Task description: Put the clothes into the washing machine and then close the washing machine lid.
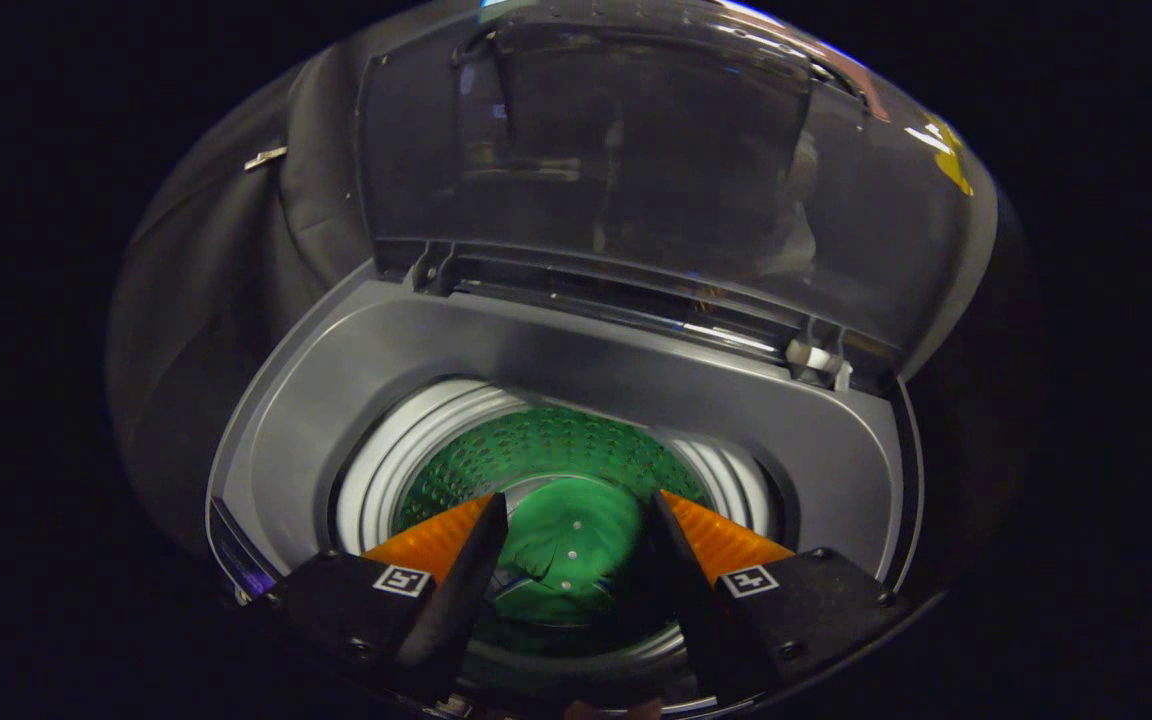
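I look down into a grey top-loading washing machine (576,350). Its dark see-through lid (636,170) stands raised at the back, beyond the fingers. The drum (536,445) below has a perforated wall that glows green. A green piece of clothing (566,550) lies crumpled at the drum's bottom, seen between the fingers and well below them. My gripper (577,495) hangs over the drum opening, open, with nothing held between its fingers.
A white ribbed ring (386,470) lines the drum mouth. The lid's hinge with a white part (816,355) sits at the back right of the opening. Dark cloth (226,260) hangs to the left of the machine.
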